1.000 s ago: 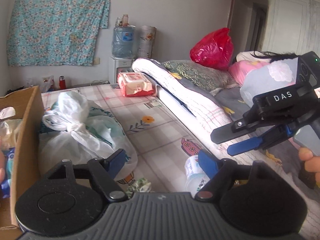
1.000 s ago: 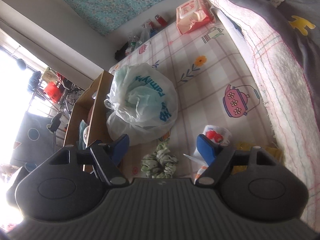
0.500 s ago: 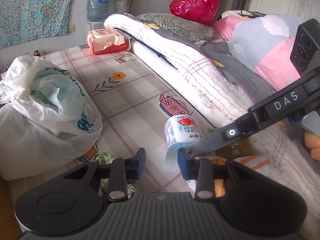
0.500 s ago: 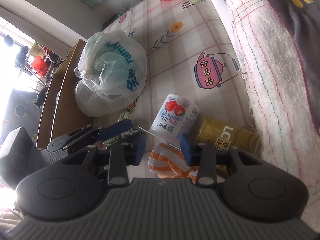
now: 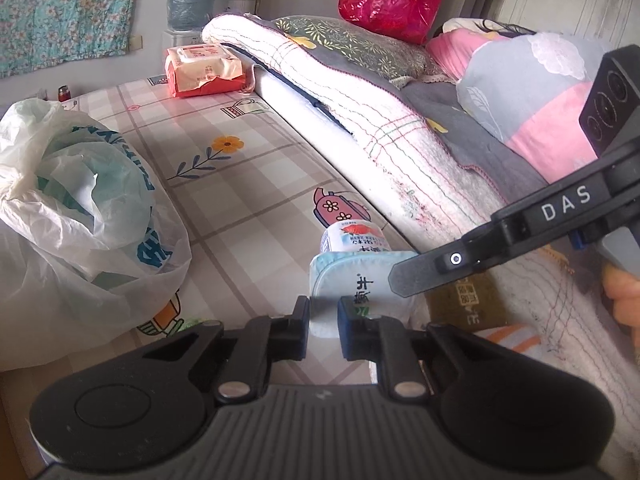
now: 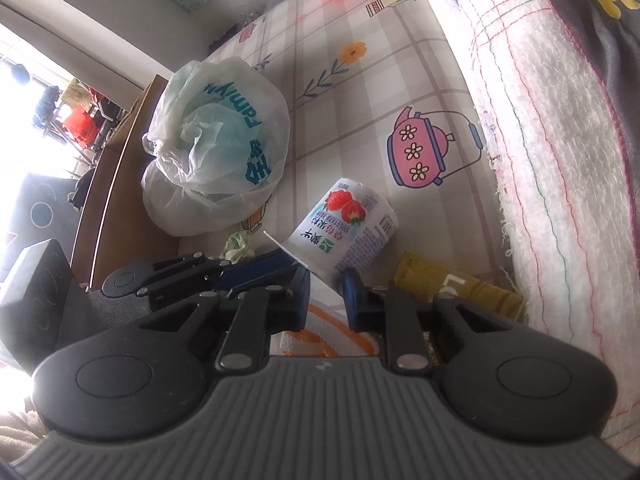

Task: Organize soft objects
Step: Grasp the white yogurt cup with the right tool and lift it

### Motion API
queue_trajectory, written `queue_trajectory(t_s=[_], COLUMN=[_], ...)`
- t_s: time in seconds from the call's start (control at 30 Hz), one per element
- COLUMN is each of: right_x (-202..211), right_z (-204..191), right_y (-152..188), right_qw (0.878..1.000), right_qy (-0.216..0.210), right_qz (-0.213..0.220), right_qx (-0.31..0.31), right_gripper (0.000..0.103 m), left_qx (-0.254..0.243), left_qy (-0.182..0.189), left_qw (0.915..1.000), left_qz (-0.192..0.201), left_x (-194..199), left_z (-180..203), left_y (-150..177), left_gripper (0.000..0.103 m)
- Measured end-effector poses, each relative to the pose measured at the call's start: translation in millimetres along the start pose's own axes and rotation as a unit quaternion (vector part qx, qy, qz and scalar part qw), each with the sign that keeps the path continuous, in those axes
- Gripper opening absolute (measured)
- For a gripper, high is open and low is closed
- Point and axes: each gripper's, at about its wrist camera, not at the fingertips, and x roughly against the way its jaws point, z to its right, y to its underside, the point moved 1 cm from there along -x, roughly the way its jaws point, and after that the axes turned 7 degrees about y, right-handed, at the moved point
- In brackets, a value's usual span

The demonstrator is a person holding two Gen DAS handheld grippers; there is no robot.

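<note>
Dropped low, narrowed from wide spread a sec ago: both tongs. Pinching yogurt cup lid flap w/ left tongs. Closing round cup rim w/ right tongs, hold unclear. Striped cloth lying under cup on bed, yellow item just beside. Prob. means clearing cup off cloth first.

left gripper: black ribbed housing, two round side discs, silver pivot screws, blue pads | right gripper: same black build, blue pads, silver screws; in left view: white "DAS" lettering, one silver rivet, black block with three embossed circles, grey handle | hand: fingertips only
</note>
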Motion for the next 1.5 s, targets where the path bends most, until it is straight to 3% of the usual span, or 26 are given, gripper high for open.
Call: queue_trajectory(t_s=[0.3, 0.5, 0.73, 0.9, 0.93, 1.0, 1.27, 1.5], right_x=[9.0, -0.4, -1.6, -3.9, -4.4, -6.5, -10.0, 9.3], right_z=[2.9, 16.4, 30.6, 37.3, 38.1, 37.6, 34.7, 14.6], right_y=[-29.8, -40.3, -47.7, -48.7, -48.2, -47.7, -41.1, -36.5], right_qw=[0.999, 0.997, 0.994, 0.993, 0.993, 0.993, 0.990, 0.989], right_qy=[-0.015, -0.019, -0.023, -0.028, -0.031, -0.033, -0.053, -0.071], right_qz=[0.043, 0.048, 0.056, 0.054, 0.052, 0.047, 0.036, 0.053], right_qx=[-0.024, -0.062, -0.091, -0.101, -0.103, -0.104, -0.124, -0.117], right_gripper=[0.011, 0.010, 0.009, 0.009, 0.009, 0.009, 0.010, 0.010], left_qx=[0.060, 0.064, 0.087, 0.110, 0.116, 0.124, 0.118, 0.116], left_qy=[0.011, 0.014, 0.022, 0.043, 0.050, 0.058, 0.037, 0.037], left_qw=[0.9973, 0.9970, 0.9957, 0.9929, 0.9919, 0.9905, 0.9922, 0.9909], left_qz=[0.040, 0.041, 0.022, 0.011, 0.011, 0.011, 0.017, 0.058], left_x=[-4.7, -15.9, -29.0, -33.3, -33.2, -31.9, -16.1, 23.2], left_z=[-15.5, -15.8, -20.7, -25.0, -26.1, -26.0, -21.6, -16.7], left_y=[-29.9, -45.6, -55.7, -58.3, -58.0, -58.0, -55.2, -58.3], left_gripper=[0.019, 0.027, 0.049, 0.047, 0.039, 0.033, 0.032, 0.031])
